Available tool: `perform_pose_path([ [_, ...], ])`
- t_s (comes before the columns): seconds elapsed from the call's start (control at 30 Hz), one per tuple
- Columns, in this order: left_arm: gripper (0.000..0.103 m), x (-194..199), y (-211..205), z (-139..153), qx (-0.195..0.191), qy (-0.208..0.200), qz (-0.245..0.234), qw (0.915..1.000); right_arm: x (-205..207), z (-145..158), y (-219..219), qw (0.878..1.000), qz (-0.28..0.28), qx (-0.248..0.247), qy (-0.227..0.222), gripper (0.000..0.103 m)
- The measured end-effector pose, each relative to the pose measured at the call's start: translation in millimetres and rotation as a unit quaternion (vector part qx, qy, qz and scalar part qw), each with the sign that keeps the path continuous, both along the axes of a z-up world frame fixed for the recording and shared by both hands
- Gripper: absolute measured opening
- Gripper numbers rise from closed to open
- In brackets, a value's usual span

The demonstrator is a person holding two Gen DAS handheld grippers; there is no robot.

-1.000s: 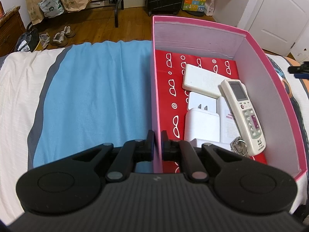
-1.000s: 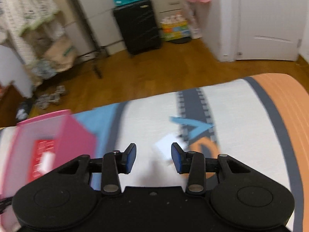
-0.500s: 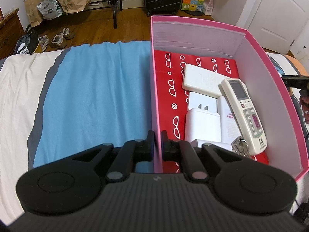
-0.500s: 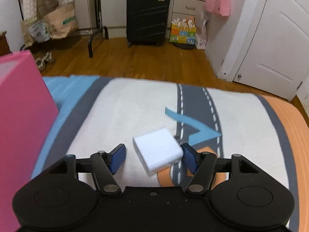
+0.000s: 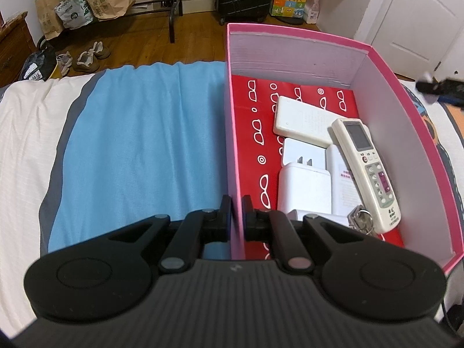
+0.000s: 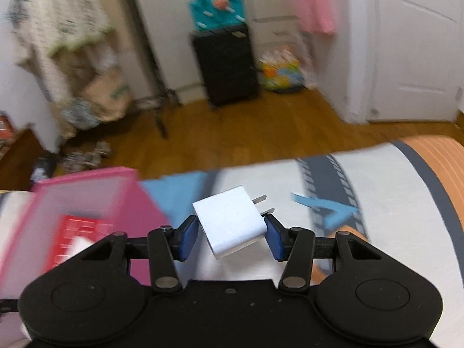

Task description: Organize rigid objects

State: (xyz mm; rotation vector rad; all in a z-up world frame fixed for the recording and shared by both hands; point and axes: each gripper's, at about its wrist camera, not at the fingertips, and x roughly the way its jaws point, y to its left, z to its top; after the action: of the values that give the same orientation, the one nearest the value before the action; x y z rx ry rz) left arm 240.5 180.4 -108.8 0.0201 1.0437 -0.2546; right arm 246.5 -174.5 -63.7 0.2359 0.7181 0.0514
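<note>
- A white plug adapter is pinched cornerwise between the right gripper jaws, above the bed; it may twist loose.
- The pink box wall is clamped by the left gripper jaws; tipping is possible.

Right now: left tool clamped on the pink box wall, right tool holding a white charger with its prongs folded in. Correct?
Not quite. The right wrist view shows the white charger in the right tool with its prongs sticking out. The rest holds: the left tool is clamped on the pink box wall.
</note>
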Motion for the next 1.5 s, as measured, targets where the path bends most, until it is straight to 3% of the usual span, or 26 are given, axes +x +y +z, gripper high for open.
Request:
perform_pose_path([
  [0.1,0.006,-0.3,0.5,-0.4,-0.001,0.0,0.0,1.0,-16.2,26.1,25.9,0.997,0.056,0.034,-0.031,0.055],
  [0.27,0.006,-0.3,0.3,-0.5,-0.001,0.001,0.0,1.0,-41.6,37.2,65.3,0.984,0.149,0.09,-0.029,0.055],
  [0.47,0.006,-0.4,-0.1,-0.6,-0.001,0.0,0.0,1.0,-34.6,19.0,114.1,0.978,0.199,0.056,0.003,0.055],
  [0.6,0.006,-0.2,-0.4,-0.5,-0.003,-0.001,0.001,1.0,-19.1,0.4,136.3,0.981,0.19,0.037,0.016,0.056],
  [0.73,0.006,-0.9,0.2,-1.0,-0.005,-0.002,-0.004,1.0,-24.1,4.8,127.0,0.986,0.157,0.062,-0.004,0.062],
  [0.93,0.006,-4.6,-1.0,0.2,0.001,-0.003,-0.01,0.9999,-49.6,39.2,99.7,0.988,0.128,0.068,-0.05,0.064],
  [1.13,0.009,-11.0,2.8,9.1,0.001,-0.005,0.005,1.0,-114.9,82.9,69.7,0.99,0.085,0.036,-0.109,0.066],
  [1.27,0.01,-29.5,3.5,31.5,0.014,-0.035,0.013,0.9992,-168.8,97.0,54.9,0.988,0.056,0.009,-0.143,0.066],
  [1.4,0.01,-61.5,-1.3,67.8,0.031,-0.101,0.021,0.9942,-209.6,101.8,41.6,0.986,0.037,0.009,-0.164,0.066],
  [1.5,0.01,-87.6,-7.6,90.3,0.026,-0.132,0.025,0.9906,-227.7,100.2,41.8,0.984,0.029,-0.024,-0.172,0.066],
])
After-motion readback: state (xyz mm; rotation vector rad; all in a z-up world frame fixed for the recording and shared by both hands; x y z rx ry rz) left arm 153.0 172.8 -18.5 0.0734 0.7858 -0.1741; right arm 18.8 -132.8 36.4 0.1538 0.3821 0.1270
